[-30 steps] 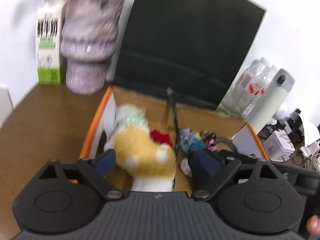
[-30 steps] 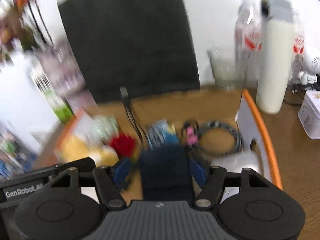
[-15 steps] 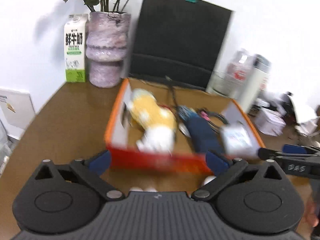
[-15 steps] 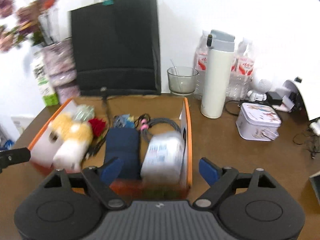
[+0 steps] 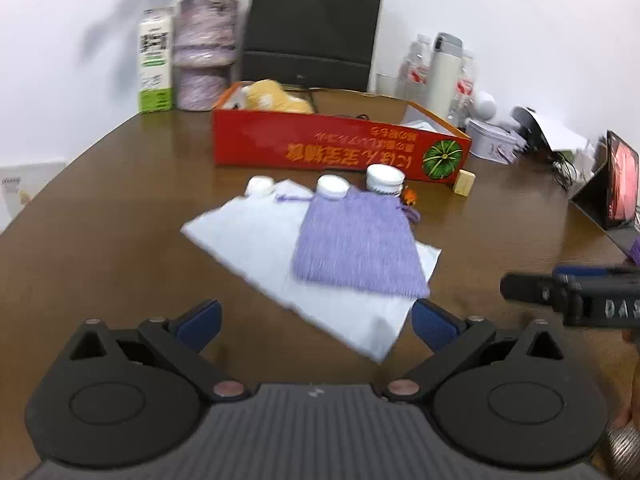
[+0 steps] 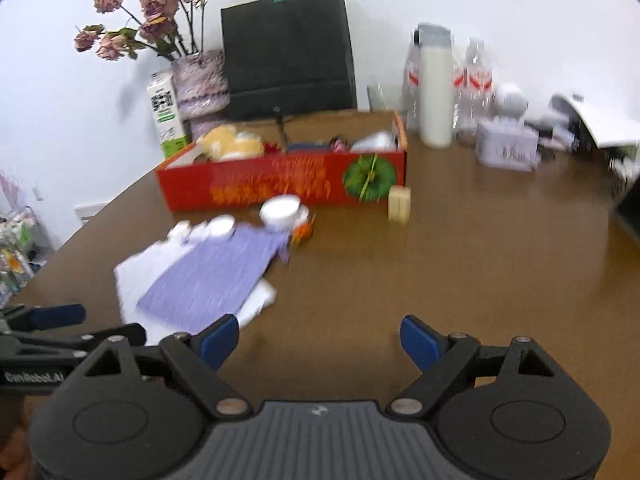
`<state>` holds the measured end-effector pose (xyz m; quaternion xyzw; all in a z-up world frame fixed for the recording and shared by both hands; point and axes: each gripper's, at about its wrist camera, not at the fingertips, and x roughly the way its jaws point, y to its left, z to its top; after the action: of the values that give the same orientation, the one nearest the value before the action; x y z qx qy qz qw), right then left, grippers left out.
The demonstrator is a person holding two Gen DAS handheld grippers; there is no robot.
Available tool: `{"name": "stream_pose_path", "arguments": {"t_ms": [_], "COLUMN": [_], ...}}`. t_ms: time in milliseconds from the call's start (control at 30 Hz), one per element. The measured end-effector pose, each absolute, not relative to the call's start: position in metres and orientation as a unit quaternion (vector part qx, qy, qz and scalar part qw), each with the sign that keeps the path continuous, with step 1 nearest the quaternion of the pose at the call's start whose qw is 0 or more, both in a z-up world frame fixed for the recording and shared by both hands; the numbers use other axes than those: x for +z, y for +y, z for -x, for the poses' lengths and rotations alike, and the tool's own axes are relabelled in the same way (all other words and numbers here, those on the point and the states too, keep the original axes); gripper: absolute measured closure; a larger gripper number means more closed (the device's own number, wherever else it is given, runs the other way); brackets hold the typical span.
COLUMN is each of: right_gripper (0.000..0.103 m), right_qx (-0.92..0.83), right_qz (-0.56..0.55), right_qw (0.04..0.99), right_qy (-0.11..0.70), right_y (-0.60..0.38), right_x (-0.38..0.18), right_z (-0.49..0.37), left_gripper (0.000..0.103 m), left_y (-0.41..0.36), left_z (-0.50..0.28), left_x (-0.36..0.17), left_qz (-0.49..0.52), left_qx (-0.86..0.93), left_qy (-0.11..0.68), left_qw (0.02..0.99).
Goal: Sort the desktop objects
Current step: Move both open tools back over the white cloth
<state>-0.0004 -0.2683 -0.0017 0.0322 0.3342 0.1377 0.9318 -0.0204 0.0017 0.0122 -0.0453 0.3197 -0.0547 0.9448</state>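
The brown surface (image 5: 100, 220) is spreading ahead of both tools. The red box (image 5: 340, 148) is sitting far ahead; the purple pouch (image 5: 356, 240) is lying nearer, on white paper (image 5: 248, 232). Left tool (image 5: 316, 320) and right tool (image 6: 320, 338) are gaping wide, holding nothing.

Brown wooden surface (image 5: 112, 216) bearing a red box (image 5: 340, 146), with white paper (image 5: 256, 236), small wooden block (image 5: 464, 183) just before the box.

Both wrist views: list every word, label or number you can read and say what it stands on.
"DAS": partial lettering on the right gripper, cut off at the frame edge.
"GenRobot.AI": left gripper, blurred.
Red box: orange characters, upside down, unreadable.
Milk carton: print too blurred.
Water bottles: red labels, unreadable.
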Motion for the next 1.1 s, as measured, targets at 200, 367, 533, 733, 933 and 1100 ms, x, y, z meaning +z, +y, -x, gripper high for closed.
{"name": "stream_pose_path", "arguments": {"t_ms": [200, 367, 533, 733, 933, 1100], "right_gripper": [0.013, 0.012, 0.011, 0.011, 0.011, 0.011], "right_qx": [0.144, 0.130, 0.128, 0.134, 0.129, 0.128], "right_qz": [-0.009, -0.032, -0.017, 0.013, 0.003, -0.012], "right_qw": [0.931, 0.932, 0.934, 0.936, 0.935, 0.937], "right_qy": [0.335, 0.337, 0.334, 0.325, 0.330, 0.324], "right_y": [-0.261, -0.267, -0.262, -0.253, -0.257, -0.266], "right_x": [-0.022, -0.026, -0.029, -0.030, -0.029, -0.019], "right_z": [0.022, 0.018, 0.023, 0.030, 0.025, 0.010], "left_gripper": [0.000, 0.000, 0.000, 0.000, 0.000, 0.001], "left_y": [-0.007, -0.011, -0.011, -0.011, -0.014, -0.016], "left_z": [0.028, 0.030, 0.027, 0.025, 0.024, 0.008], "left_x": [0.006, 0.003, 0.001, 0.001, 0.001, 0.016], "left_qz": [0.035, 0.022, 0.021, 0.017, 0.005, 0.010], "left_qx": [-0.061, -0.056, -0.052, -0.053, -0.043, -0.085], "left_qy": [0.323, 0.325, 0.333, 0.333, 0.336, 0.320], "left_qw": [0.944, 0.944, 0.941, 0.941, 0.941, 0.943]}}
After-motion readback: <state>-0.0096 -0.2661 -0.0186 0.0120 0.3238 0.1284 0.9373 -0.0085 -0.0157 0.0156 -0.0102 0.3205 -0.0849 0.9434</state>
